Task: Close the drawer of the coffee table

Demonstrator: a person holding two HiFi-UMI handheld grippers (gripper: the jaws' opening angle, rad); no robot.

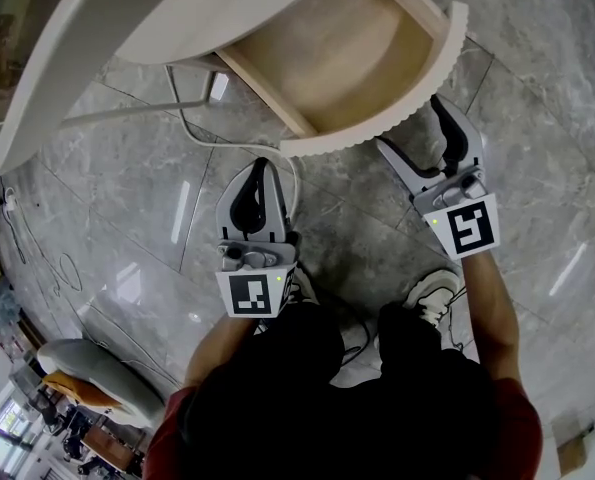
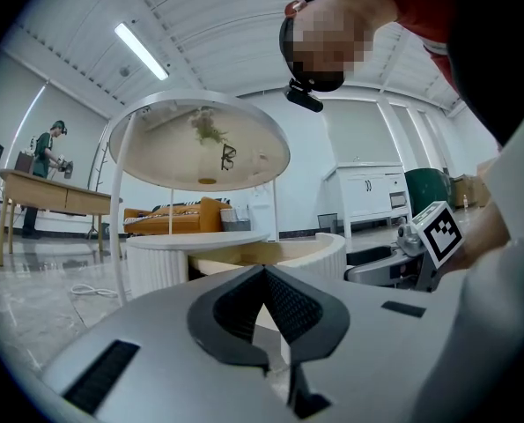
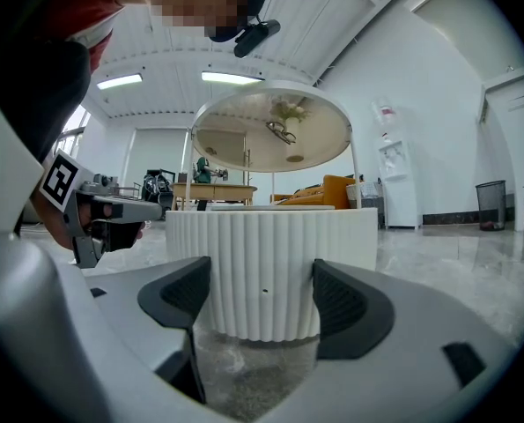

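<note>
The coffee table point(image 1: 37, 88) is round and white, with its drawer point(image 1: 327, 58) pulled out towards me. The drawer has a bare wooden inside and a curved, ribbed white front point(image 1: 377, 140). My right gripper point(image 1: 422, 133) is open at the right end of that front. In the right gripper view the ribbed front point(image 3: 270, 254) stands a short way beyond the right gripper point(image 3: 262, 293), framed by its spread jaws. My left gripper point(image 1: 260, 168) is shut on nothing, just short of the front's left part. In the left gripper view the left gripper point(image 2: 263, 276) faces the open drawer point(image 2: 314, 249).
A white cable point(image 1: 202, 133) loops over the marble floor under the table. The person's shoes point(image 1: 432, 293) stand close behind the grippers. A padded seat point(image 1: 87, 368) lies at the lower left. White cabinets point(image 2: 367, 196) and a desk point(image 2: 50, 196) stand far off.
</note>
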